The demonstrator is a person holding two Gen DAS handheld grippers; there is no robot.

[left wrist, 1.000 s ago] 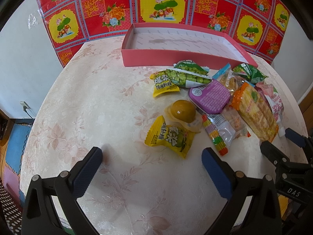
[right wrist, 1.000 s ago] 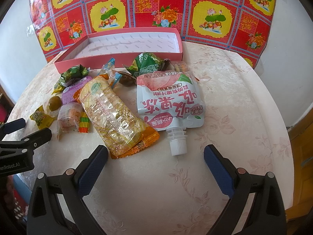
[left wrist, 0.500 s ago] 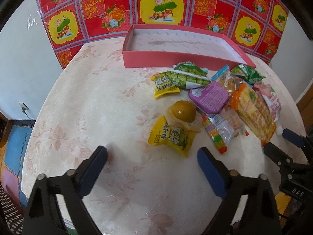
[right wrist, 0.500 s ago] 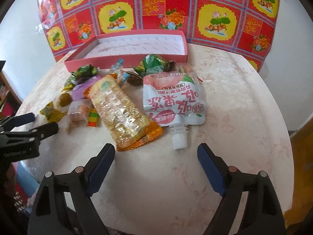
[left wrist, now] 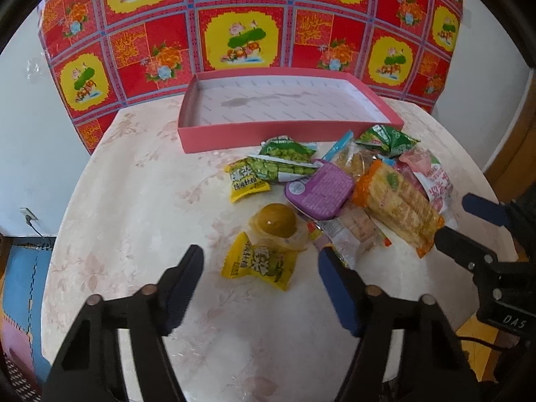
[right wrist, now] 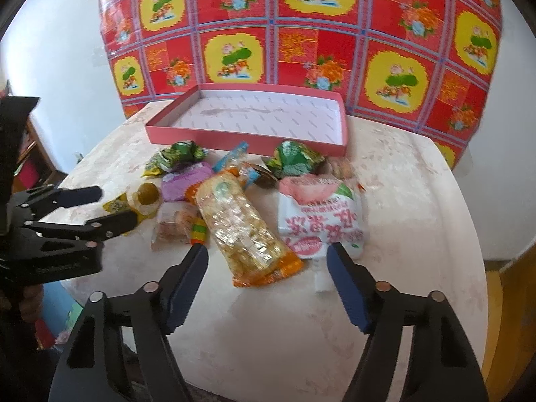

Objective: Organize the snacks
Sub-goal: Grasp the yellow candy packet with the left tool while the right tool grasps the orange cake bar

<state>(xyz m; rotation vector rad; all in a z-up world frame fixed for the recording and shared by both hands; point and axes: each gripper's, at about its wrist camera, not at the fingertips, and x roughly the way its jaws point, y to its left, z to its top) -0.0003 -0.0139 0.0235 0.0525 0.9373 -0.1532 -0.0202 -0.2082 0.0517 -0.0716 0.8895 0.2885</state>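
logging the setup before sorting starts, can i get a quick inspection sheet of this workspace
surface: round table with pale floral cloth, dry.
job's things: pink box empty, stain on its floor; snack pile in front of it, none boxed.
clutter: nothing seen.
grippers: left hand-held gripper closing over a yellow packet, pads off it; right hand-held gripper closing near an orange-ended bag, not gripping.
cables: wall socket with lead.
surroundings: red floral sheet behind the table.

Bare table point(left wrist: 140, 207) left of snacks point(left wrist: 321, 191)
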